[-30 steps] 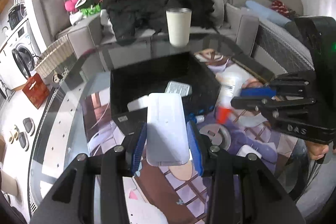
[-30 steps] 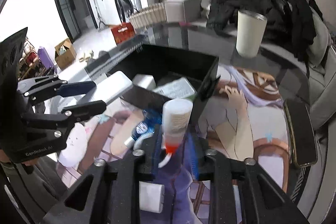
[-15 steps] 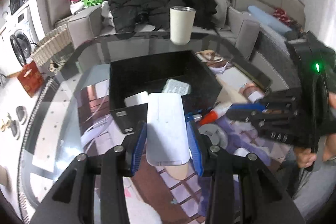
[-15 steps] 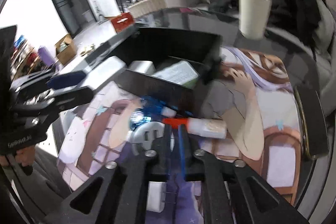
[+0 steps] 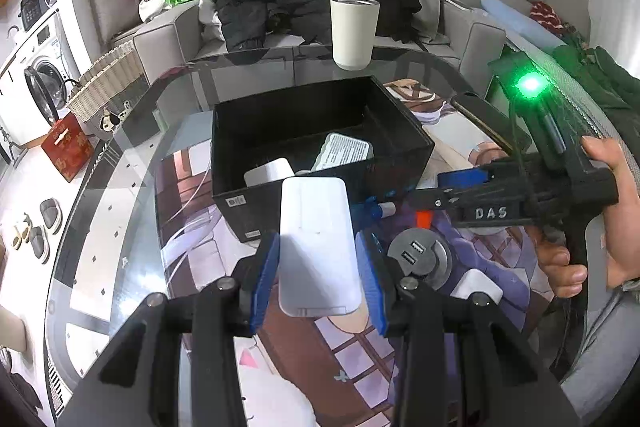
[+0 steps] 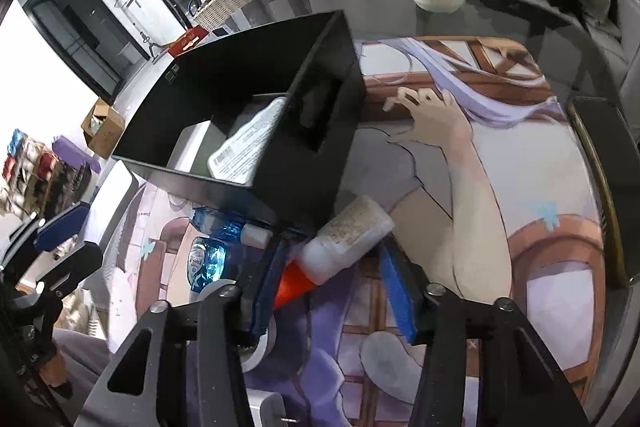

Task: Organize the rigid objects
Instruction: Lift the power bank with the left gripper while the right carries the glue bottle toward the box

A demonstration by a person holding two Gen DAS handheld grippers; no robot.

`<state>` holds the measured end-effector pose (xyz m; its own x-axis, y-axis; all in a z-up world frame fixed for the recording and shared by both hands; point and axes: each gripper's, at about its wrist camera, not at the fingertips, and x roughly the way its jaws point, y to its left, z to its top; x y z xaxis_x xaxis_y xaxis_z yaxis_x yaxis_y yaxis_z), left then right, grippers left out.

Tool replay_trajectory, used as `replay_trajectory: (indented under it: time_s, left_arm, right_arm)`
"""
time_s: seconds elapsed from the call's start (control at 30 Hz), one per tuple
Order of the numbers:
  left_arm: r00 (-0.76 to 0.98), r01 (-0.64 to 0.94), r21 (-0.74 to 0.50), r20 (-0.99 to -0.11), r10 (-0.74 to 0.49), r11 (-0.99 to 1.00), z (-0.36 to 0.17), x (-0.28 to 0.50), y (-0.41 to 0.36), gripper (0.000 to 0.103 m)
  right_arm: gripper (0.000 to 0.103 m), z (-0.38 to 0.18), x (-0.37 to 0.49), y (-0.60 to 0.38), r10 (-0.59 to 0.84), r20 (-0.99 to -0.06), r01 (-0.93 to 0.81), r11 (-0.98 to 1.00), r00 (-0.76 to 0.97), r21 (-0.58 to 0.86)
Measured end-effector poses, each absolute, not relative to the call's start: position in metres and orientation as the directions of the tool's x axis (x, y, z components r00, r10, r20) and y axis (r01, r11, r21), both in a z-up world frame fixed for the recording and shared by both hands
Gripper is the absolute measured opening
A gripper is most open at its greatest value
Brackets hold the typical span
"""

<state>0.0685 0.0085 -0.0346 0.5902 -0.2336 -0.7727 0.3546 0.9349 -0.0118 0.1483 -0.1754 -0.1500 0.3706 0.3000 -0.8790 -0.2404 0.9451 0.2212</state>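
Observation:
My left gripper [image 5: 318, 269] is shut on a flat white power bank [image 5: 316, 243], held just in front of the black open box [image 5: 320, 143]. The box holds a white block [image 5: 269, 171] and a labelled pack [image 5: 344, 151]. My right gripper [image 6: 332, 283] is open around a white glue bottle with an orange tip [image 6: 340, 247], which lies on the printed mat beside the box [image 6: 248, 115]; whether the pads touch it is unclear. The right gripper also shows in the left wrist view [image 5: 460, 187].
A cream cup [image 5: 354, 31] stands behind the box. A blue-wrapped item [image 6: 220, 223], a round grey USB puck [image 5: 418, 253] and a white adapter [image 5: 478, 285] lie on the mat. A dark phone [image 6: 608, 143] lies at the right. A sofa with clothes lies beyond.
My right gripper set the glue bottle down on the mat, then closed in with its jaws open around it. My left gripper kept hold of the power bank.

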Motion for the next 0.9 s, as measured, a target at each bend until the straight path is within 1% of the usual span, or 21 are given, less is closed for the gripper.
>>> replay_trajectory:
  time_s: [0.07,0.1,0.13,0.17,0.23,0.33,0.4,0.53,0.6,0.73,0.77,0.83,0.9]
  left_arm:
    - [0.583,0.355,-0.017,-0.778,-0.235,0.935,-0.036,0.069,0.009,0.038]
    - [0.579,0.355,-0.022,-0.78,-0.238,0.935,-0.036,0.069,0.008,0.038]
    - [0.577,0.355,-0.024,-0.781,-0.239,0.935,-0.037,0.069,0.009,0.038]
    - [0.577,0.355,-0.023,-0.781,-0.239,0.935,-0.036,0.068,0.009,0.038]
    - [0.584,0.353,-0.02,-0.776,-0.237,0.935,-0.034,0.066,0.009,0.038]
    - [0.613,0.356,0.001,-0.755,-0.233,0.934,-0.028,0.06,0.01,0.038]
    - [0.63,0.352,-0.013,-0.736,-0.247,0.936,-0.021,0.058,0.012,0.038]
    - [0.68,0.343,-0.004,-0.689,-0.252,0.939,-0.007,0.051,0.016,0.038]
    - [0.717,0.335,-0.005,-0.648,-0.258,0.942,0.002,0.047,0.018,0.038]
    - [0.791,0.32,0.035,-0.559,-0.247,0.947,0.021,0.037,0.02,0.038]
    - [0.8,0.317,0.032,-0.546,-0.249,0.948,0.024,0.037,0.021,0.038]
    - [0.813,0.304,0.017,-0.525,-0.251,0.952,0.03,0.04,0.025,0.038]
    - [0.824,0.296,0.008,-0.507,-0.252,0.955,0.035,0.046,0.026,0.038]
  right_arm:
    - [0.051,-0.151,0.145,-0.165,0.25,-0.891,-0.266,0.952,0.38,0.153]
    - [0.046,-0.151,0.143,-0.161,0.228,-0.894,-0.282,0.952,0.386,0.12]
    - [0.032,-0.152,0.141,-0.157,0.198,-0.898,-0.299,0.951,0.394,0.078]
    - [0.023,-0.153,0.138,-0.154,0.156,-0.901,-0.305,0.952,0.405,0.028]
    - [0.02,-0.154,0.134,-0.156,0.14,-0.905,-0.3,0.954,0.403,0.014]
    - [0.02,-0.151,0.13,-0.168,0.135,-0.902,-0.261,0.965,0.41,0.026]
    - [0.02,-0.144,0.126,-0.174,0.142,-0.89,-0.244,0.969,0.433,0.036]
    - [0.02,-0.123,0.111,-0.179,0.177,-0.85,-0.232,0.97,0.497,0.067]
    - [0.02,-0.106,0.103,-0.176,0.195,-0.805,-0.244,0.968,0.56,0.065]
    - [0.02,-0.073,0.088,-0.161,0.224,-0.701,-0.292,0.956,0.677,0.024]
    - [0.02,-0.063,0.086,-0.158,0.253,-0.665,-0.311,0.95,0.703,0.034]
    - [0.02,-0.05,0.077,-0.154,0.268,-0.606,-0.317,0.948,0.749,0.026]
    - [0.02,-0.039,0.073,-0.148,0.286,-0.562,-0.333,0.943,0.776,0.019]
